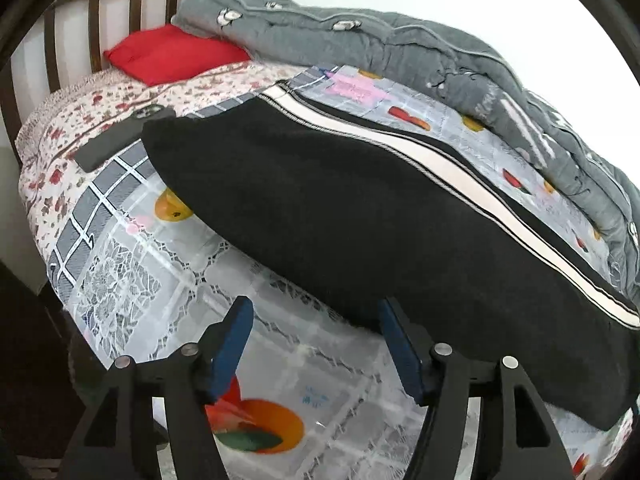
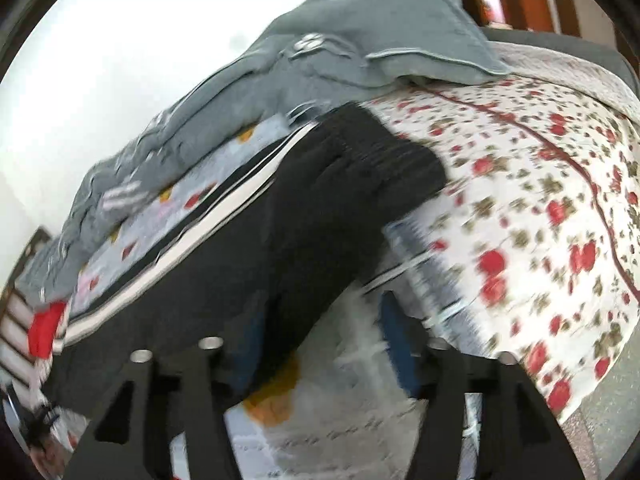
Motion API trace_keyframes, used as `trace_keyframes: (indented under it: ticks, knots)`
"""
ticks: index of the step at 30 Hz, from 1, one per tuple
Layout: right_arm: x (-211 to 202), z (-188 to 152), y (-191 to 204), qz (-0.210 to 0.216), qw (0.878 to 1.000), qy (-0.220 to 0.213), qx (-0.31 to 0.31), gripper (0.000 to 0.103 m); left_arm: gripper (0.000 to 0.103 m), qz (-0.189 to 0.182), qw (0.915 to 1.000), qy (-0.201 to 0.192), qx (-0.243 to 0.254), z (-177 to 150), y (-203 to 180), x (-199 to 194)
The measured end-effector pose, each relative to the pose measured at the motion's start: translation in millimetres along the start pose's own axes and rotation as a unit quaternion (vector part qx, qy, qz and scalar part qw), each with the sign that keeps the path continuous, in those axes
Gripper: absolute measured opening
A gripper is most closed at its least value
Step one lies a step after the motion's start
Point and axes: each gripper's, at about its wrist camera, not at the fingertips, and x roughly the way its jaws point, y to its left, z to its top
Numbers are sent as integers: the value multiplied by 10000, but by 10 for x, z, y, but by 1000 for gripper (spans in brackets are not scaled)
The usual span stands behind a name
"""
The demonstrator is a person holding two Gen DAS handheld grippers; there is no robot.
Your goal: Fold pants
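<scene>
Black pants [image 1: 340, 220] with a white side stripe [image 1: 400, 152] lie flat and lengthwise on the bed's patterned cover [image 1: 280, 360]. My left gripper [image 1: 316, 312] is open just in front of their near edge, with only the cover between its blue pads [image 1: 234, 344]. The right pad sits at the edge of the black cloth. The right wrist view is blurred. It shows the same pants [image 2: 280, 240], their ribbed waistband [image 2: 392, 160] pointing away. My right gripper [image 2: 320, 320] is open at their near edge. Its left pad [image 2: 250, 344] is against the dark cloth, and the jaws grip nothing.
A grey quilt [image 1: 400, 48] is heaped along the far side of the bed by the wall. A red pillow [image 1: 172, 54] lies by the slatted wooden headboard [image 1: 92, 12]. A dark phone [image 1: 120, 136] rests on the floral sheet [image 1: 72, 128] near the pants' end.
</scene>
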Motion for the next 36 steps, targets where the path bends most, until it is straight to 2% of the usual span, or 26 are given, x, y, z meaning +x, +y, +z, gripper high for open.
trace_keyframes:
  ticks: [7,8,10,12,14,15,16,18,19,21,22,24,27,31,36]
  knots:
    - [486,377,-263,390,9946,-32,961,71,63,7,9992,-137,-386,-93,-52,-186]
    - [556,452,-253,384,9940,-20,1026,67,63,17,9991,-164,-379,-94,-73,-197]
    - [592,559,-202,47,9948,-150,1010,37,63,121,9989,-243,-370,-78,-134,-231]
    - [502,655,-109,134,9982,-412,404,32,63,105,9986,-348,-381,-57,-199,-260]
    - [329,642,-208,356,9963,-713,336,32,63,70,9984,-410,-392,-50,-245,-284]
    - [289,615,-277,266,9961,-763,350,32,63,4,9982,-451,-383,-48,-276,-289]
    - [301,593,-319,81,9970,-718,263,34,63,-79,9981,-494,-361,-47,-311,-286]
    - [467,534,-431,-219,9993,-291,131,39,63,-186,9979,-543,-285,-34,-382,-252]
    - [513,515,-490,-154,9997,-89,149,41,63,-196,9981,-530,-243,-20,-414,-234]
    - [386,508,-530,-97,9998,-154,122,45,63,-194,9983,-523,-169,23,-453,-214]
    - [289,508,-525,-263,9994,-222,45,50,63,-214,9982,-549,-137,57,-469,-218]
    - [63,517,-447,-703,9966,-362,-222,53,63,-287,9973,-669,-70,146,-478,-235]
    - [-117,582,-178,-907,9923,-676,-514,53,63,-179,9974,-705,7,396,-482,-177]
    - [-66,644,453,-992,9832,-726,-1346,53,63,-56,9973,-733,-23,757,-421,-52]
    - [92,560,1130,-766,9746,-697,-1986,55,63,29,9968,-795,-19,1097,-214,186]
